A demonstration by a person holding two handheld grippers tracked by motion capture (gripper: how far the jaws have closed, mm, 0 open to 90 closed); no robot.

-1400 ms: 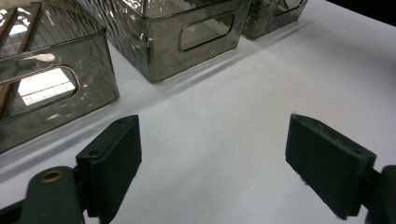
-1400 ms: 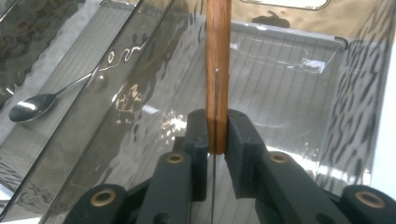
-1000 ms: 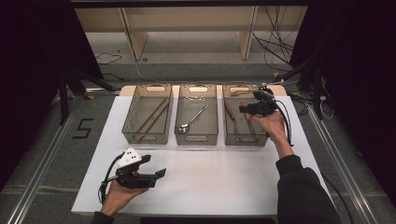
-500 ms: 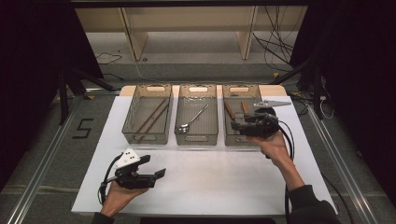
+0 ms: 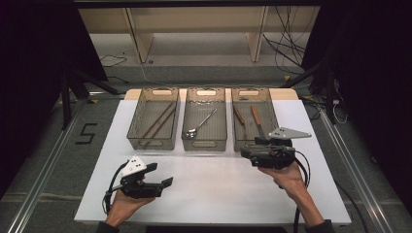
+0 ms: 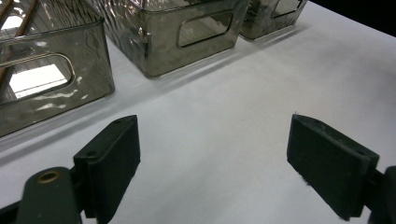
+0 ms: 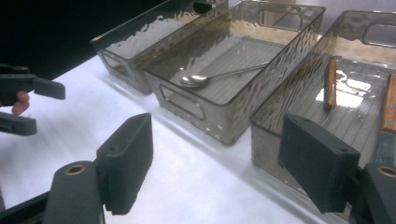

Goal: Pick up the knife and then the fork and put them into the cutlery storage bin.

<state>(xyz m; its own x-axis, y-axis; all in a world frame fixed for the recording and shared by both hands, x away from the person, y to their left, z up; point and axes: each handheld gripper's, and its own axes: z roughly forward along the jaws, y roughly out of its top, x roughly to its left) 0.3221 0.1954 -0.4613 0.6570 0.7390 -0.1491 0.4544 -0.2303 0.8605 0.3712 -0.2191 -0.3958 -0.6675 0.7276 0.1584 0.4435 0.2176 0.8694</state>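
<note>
Three smoky clear bins stand in a row at the far side of the white worktop: brown sticks, probably chopsticks, in the left one, a spoon in the middle, wooden-handled knives in the right. Left hand-held gripper rests near the front edge, jaws released and empty. Right hand-held gripper hovers just before the right bin, jaws likewise spread, grasping nothing.
</note>
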